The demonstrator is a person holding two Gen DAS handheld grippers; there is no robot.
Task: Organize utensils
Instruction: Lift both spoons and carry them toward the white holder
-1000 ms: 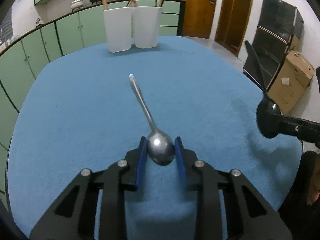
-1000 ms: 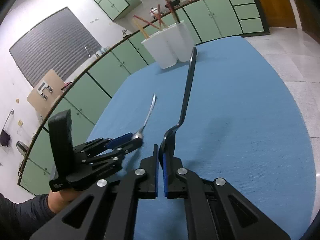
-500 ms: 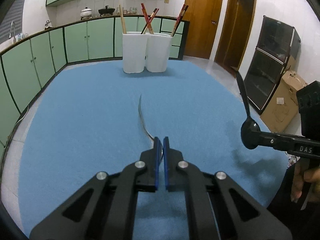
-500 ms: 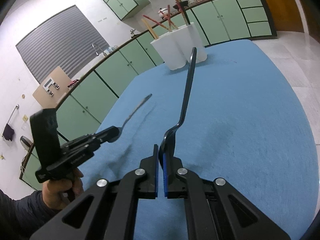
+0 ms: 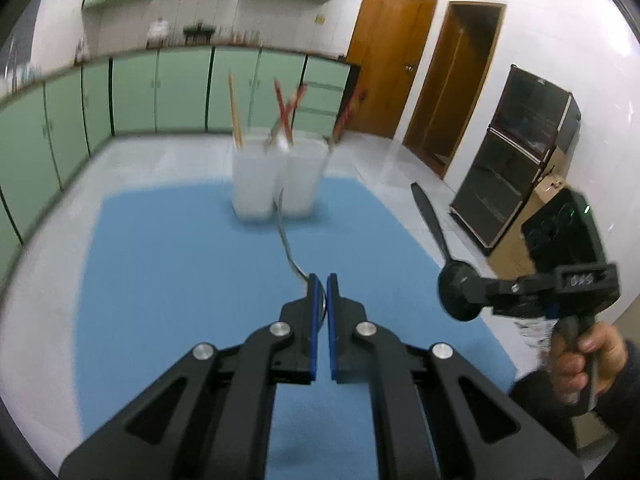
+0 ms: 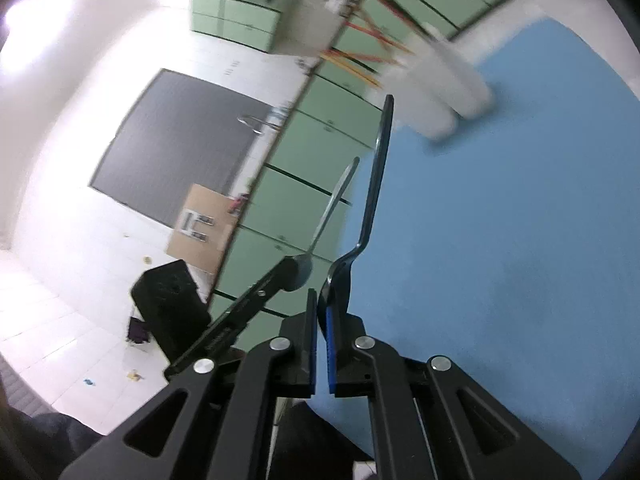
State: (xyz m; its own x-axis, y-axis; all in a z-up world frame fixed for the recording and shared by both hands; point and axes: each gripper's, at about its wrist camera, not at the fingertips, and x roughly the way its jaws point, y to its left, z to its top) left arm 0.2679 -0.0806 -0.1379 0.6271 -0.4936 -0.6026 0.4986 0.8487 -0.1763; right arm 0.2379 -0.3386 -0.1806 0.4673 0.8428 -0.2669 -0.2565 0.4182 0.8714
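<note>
My left gripper (image 5: 321, 280) is shut on the bowl of a silver spoon (image 5: 285, 236), held in the air above the blue table (image 5: 160, 280); its handle points ahead at two white holders (image 5: 276, 184) at the far end. My right gripper (image 6: 320, 300) is shut on the bowl of a black spoon (image 6: 378, 168), whose handle sticks up and forward. In the left wrist view the right gripper (image 5: 476, 292) is to the right, off the table's edge, with the black spoon (image 5: 430, 216). In the tilted right wrist view the left gripper (image 6: 294, 270) carries the silver spoon (image 6: 334, 204) just to the left.
Red and wooden chopsticks (image 5: 286, 108) stand in the holders. Green cabinets (image 5: 180, 92) line the far wall. Right of the table are two wooden doors (image 5: 388, 60), a black cabinet (image 5: 516, 152) and a cardboard box (image 5: 544, 192). A hand (image 5: 580, 360) grips the right tool's handle.
The left gripper closed on the silver spoon's bowl and lifted it off the table. Both hands rose, and the right wrist rolled, tilting its view.
</note>
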